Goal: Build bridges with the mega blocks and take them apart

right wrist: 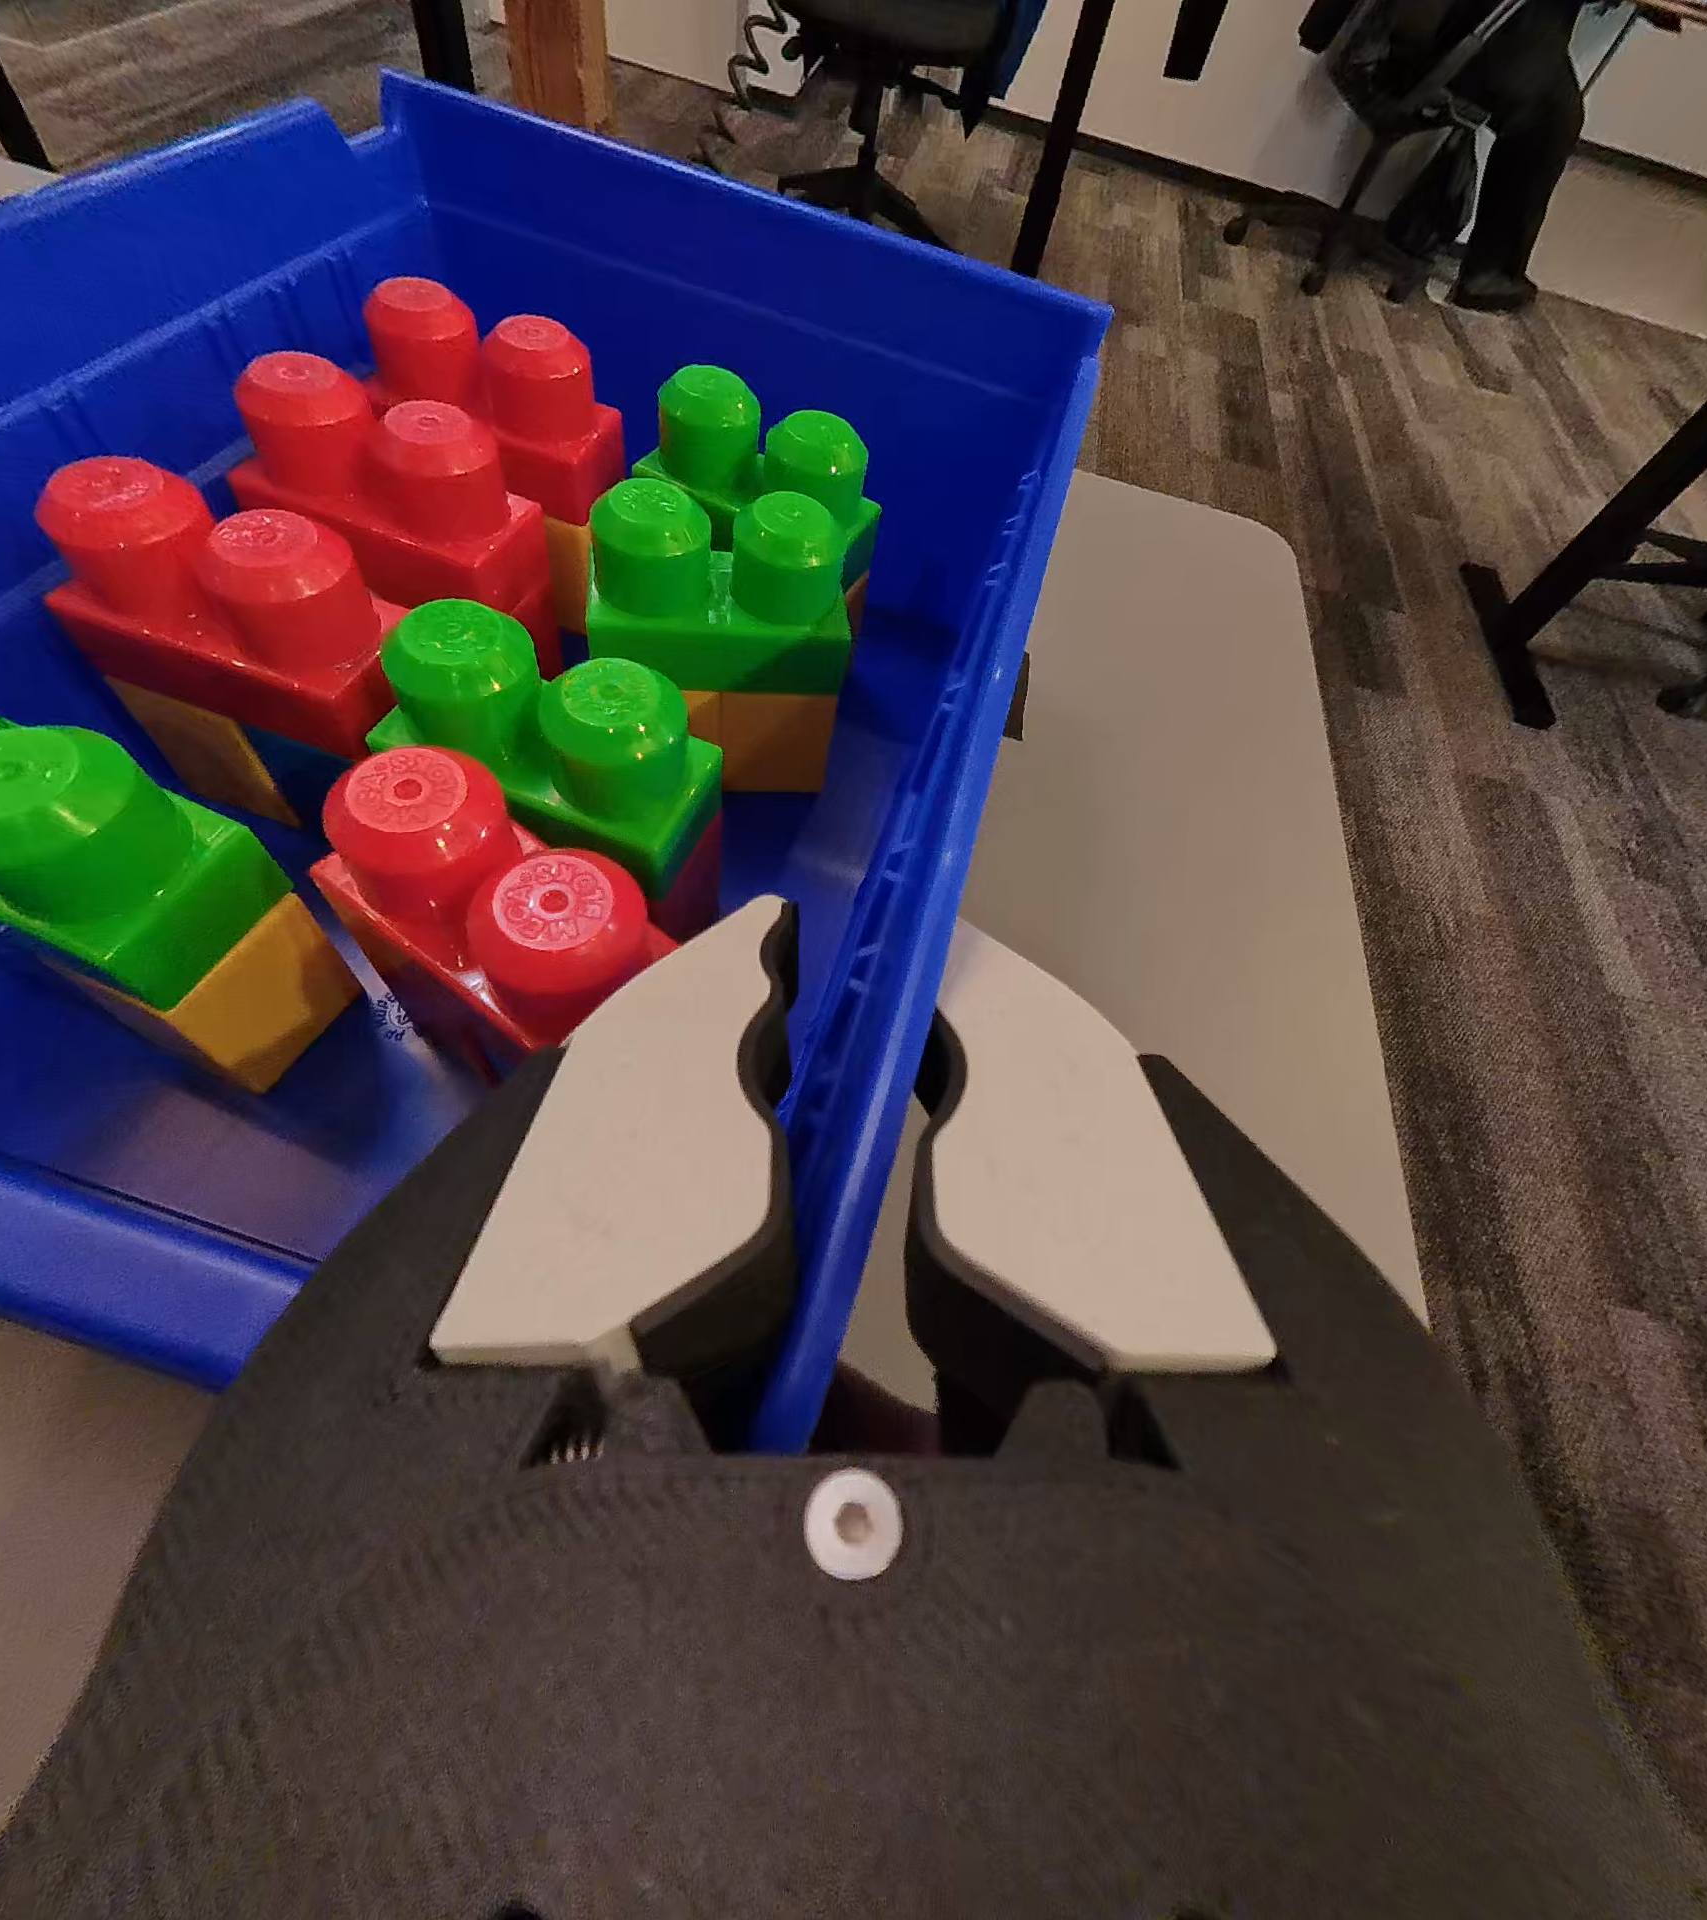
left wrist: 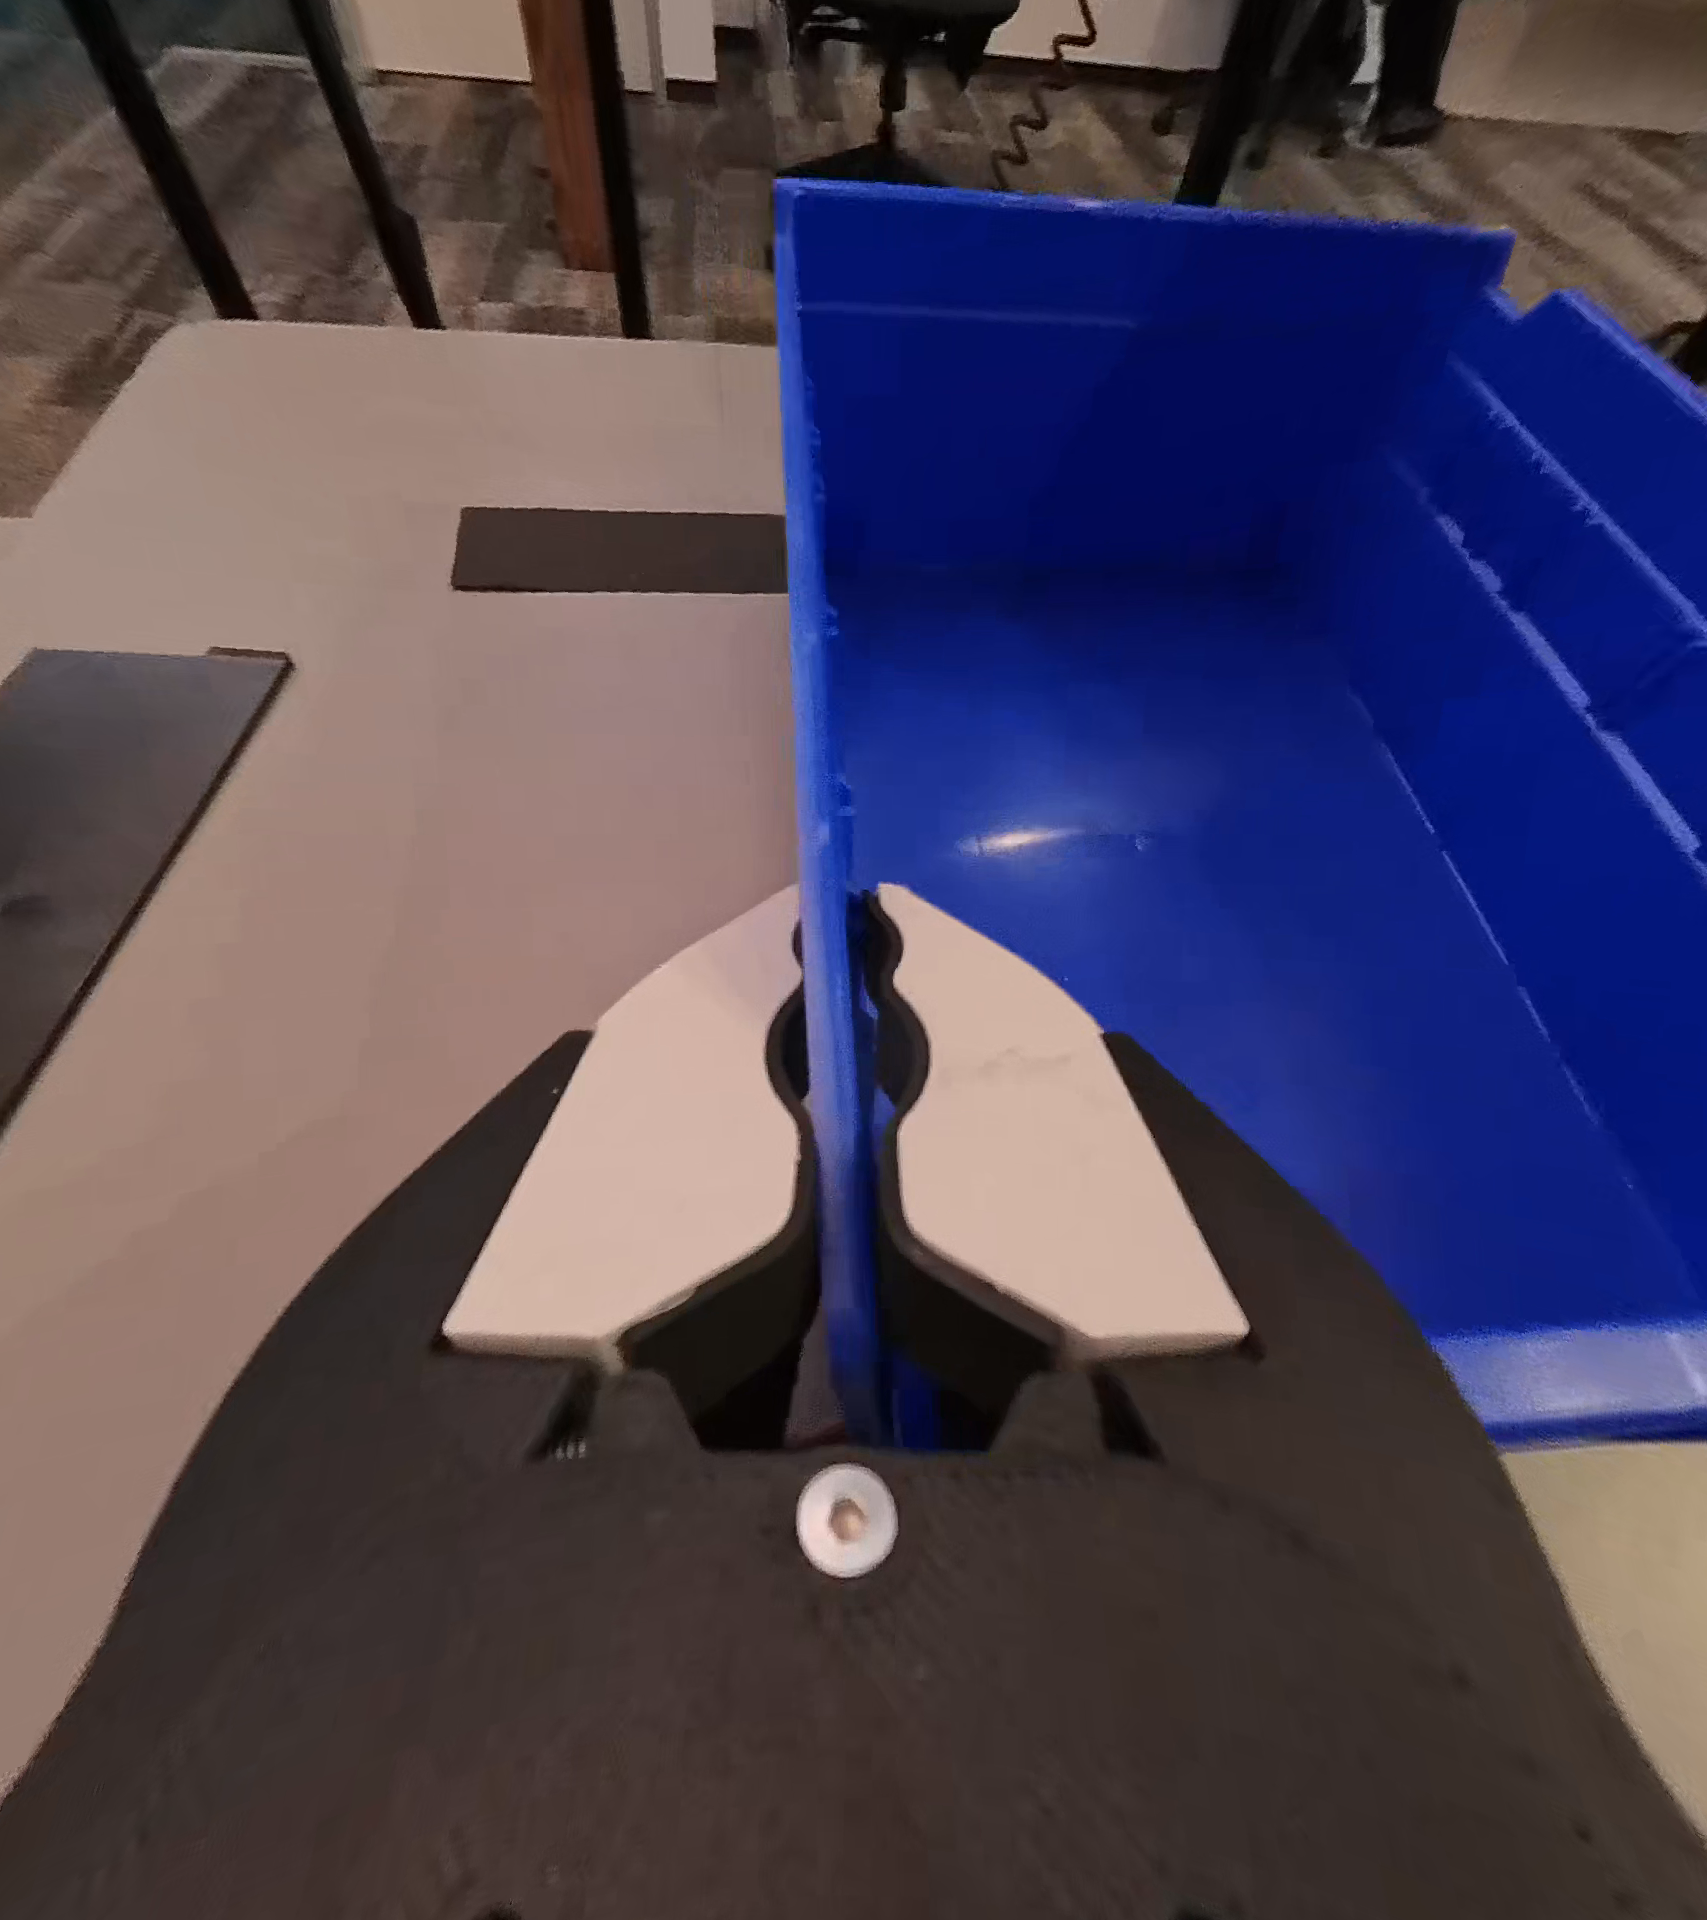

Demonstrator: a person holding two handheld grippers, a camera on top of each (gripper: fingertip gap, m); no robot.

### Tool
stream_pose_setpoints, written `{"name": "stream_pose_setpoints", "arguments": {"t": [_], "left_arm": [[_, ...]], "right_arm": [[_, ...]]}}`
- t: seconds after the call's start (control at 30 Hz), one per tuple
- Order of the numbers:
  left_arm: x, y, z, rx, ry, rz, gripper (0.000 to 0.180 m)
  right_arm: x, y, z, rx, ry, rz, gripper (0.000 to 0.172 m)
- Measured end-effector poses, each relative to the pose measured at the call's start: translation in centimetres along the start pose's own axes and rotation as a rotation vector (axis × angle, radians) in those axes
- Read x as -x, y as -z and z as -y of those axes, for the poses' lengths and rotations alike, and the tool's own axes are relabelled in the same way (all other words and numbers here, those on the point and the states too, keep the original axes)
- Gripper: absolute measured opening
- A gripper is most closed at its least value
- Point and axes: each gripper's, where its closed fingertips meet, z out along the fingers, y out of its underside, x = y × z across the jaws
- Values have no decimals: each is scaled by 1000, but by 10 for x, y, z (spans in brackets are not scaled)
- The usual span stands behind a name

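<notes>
A blue bin (left wrist: 1088, 416) stands on the pale table (left wrist: 464, 883). My left gripper (left wrist: 833, 909) is shut on the bin's left wall, one pad on each side of the thin rim. That end of the bin is bare inside. In the right wrist view my right gripper (right wrist: 875, 935) is shut on the bin's right wall (right wrist: 974, 675), one finger inside and one outside. Inside lie several mega block stacks: a red one (right wrist: 475, 904) next to my inner finger, a green one (right wrist: 537, 727), a green-on-yellow one (right wrist: 101, 862), red ones (right wrist: 215, 613) and a green pair (right wrist: 724, 561).
Two black flat strips (left wrist: 49, 831) (left wrist: 620, 551) lie on the table left of the bin. The table's edge (right wrist: 1348, 935) runs close on the right, with carpet floor beyond. Office chairs, table legs and a standing person (right wrist: 1524, 156) are in the background. One gripper's finger ends stand about 80 cm off the other's.
</notes>
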Motion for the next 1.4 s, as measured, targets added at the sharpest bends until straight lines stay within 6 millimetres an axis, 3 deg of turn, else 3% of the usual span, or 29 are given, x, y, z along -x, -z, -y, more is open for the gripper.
{"name": "stream_pose_setpoints", "arguments": {"t": [0.23,0.43,0.77,0.97,1.13,1.4], "left_arm": [[0,3,0,-20,-28,-13,5],[12,24,10,-94,-46,19,5],[9,50,31,-198,-30,-1,5],[14,61,39,-264,11,-25,5],[34,75,44,-311,-2,27,5],[70,100,55,-386,26,87,5]], "right_arm": [[1,1,-1,0,6,19,18],[1,20,-10,12,20,68,18],[14,81,-38,-7,65,208,17],[40,122,-53,-34,129,365,16],[70,148,-60,-55,187,486,17],[139,161,-53,-74,249,570,17]]}}
